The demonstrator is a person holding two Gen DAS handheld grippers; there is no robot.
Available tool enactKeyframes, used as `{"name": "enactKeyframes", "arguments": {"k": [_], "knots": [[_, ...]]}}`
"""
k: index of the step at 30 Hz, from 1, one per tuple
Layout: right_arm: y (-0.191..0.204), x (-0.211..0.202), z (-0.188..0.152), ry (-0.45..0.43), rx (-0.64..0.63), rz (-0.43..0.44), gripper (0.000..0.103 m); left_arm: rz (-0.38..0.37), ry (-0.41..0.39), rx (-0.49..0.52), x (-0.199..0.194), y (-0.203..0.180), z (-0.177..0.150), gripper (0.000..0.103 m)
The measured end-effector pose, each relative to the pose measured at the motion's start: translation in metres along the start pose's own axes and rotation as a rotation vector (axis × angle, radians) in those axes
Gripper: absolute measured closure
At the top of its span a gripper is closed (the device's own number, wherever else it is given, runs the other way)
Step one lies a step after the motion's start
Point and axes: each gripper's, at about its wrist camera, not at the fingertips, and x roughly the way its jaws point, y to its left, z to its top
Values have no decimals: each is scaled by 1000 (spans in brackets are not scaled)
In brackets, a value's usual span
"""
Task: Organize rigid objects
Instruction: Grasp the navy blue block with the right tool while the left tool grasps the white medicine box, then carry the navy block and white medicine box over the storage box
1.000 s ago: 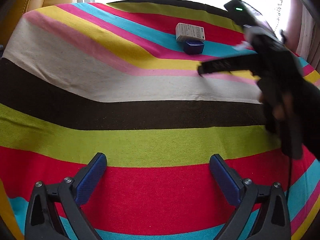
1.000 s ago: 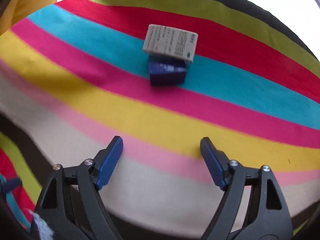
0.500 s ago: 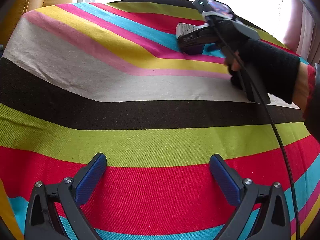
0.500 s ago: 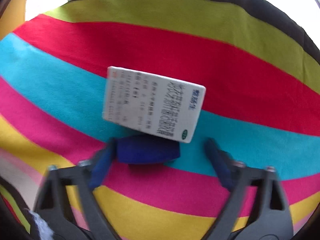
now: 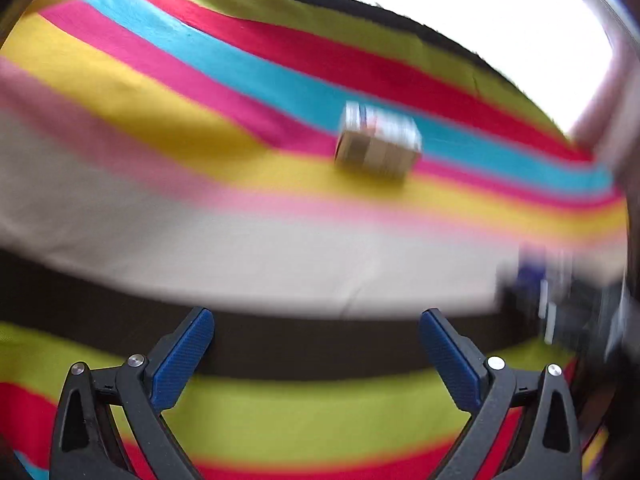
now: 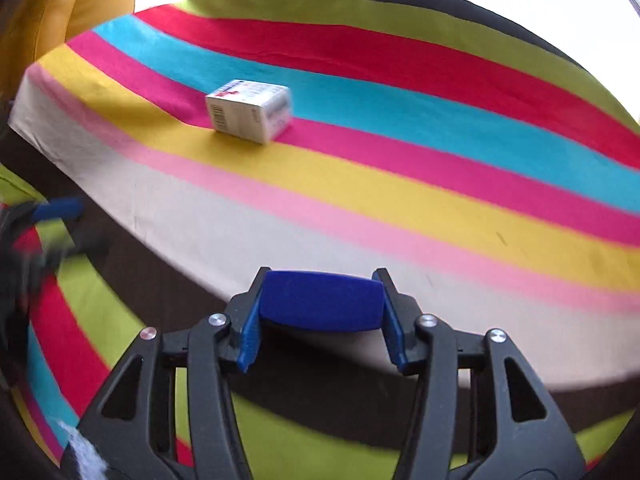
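Left gripper: black frame, triangular cut-outs, silver screws at pivots, blue ribbed fingers. Right gripper: same black frame, same cut-outs, silver screws, blue fingers; white patch, lower left of frame.

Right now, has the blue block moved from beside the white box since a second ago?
Yes. The blue block has left the white box on the pink stripe; the right claw holds it over the black stripe.
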Motion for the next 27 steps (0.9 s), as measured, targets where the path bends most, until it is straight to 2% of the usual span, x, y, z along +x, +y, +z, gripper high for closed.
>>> {"name": "enactKeyframes", "arguments": {"k": [4, 7, 8, 9, 11, 13, 15, 17, 18, 19, 20, 21, 23, 25, 27], "knots": [[-9, -12, -18, -17, 7, 7, 48, -71, -38, -176, 25, -23, 42, 0], [-7, 3, 0, -16, 11, 18, 48, -73, -70, -386, 38, -34, 62, 0], [-7, 5, 2, -16, 11, 20, 48, -47, -92, -458, 41, -37, 68, 0], [-5, 7, 4, -17, 11, 25, 48, 10, -116, -540, 45, -40, 76, 0], [-10, 6, 5, -20, 18, 46, 48, 131, -116, -658, 54, -45, 87, 0], [-17, -4, -3, -24, 30, 61, 48, 202, -96, -743, 68, -48, 96, 0], [-20, -5, -3, -27, 41, 77, 48, 289, -60, -778, 85, -49, 104, 0], [-22, -3, -3, -29, 49, 90, 48, 363, -49, -732, 94, -54, 112, 0], [-24, -5, -4, -30, 50, 94, 48, 370, -15, -677, 100, -58, 115, 4], [-25, -6, -4, -32, 54, 100, 48, 362, 14, -590, 102, -63, 117, 14], [-26, -6, -4, -32, 57, 104, 48, 339, 26, -510, 101, -68, 118, 27], [-27, -6, -5, -32, 43, 124, 48, 263, 53, -411, 100, -72, 115, 27], [-30, -6, -4, -34, 51, 133, 48, 203, 80, -265, 90, -74, 100, 27], [-31, -6, -4, -35, 56, 139, 48, 145, 110, -68, 69, -72, 72, 27], [-32, -6, -4, -35, 57, 139, 48, 93, 138, 43, 43, -62, 43, 27]]}}
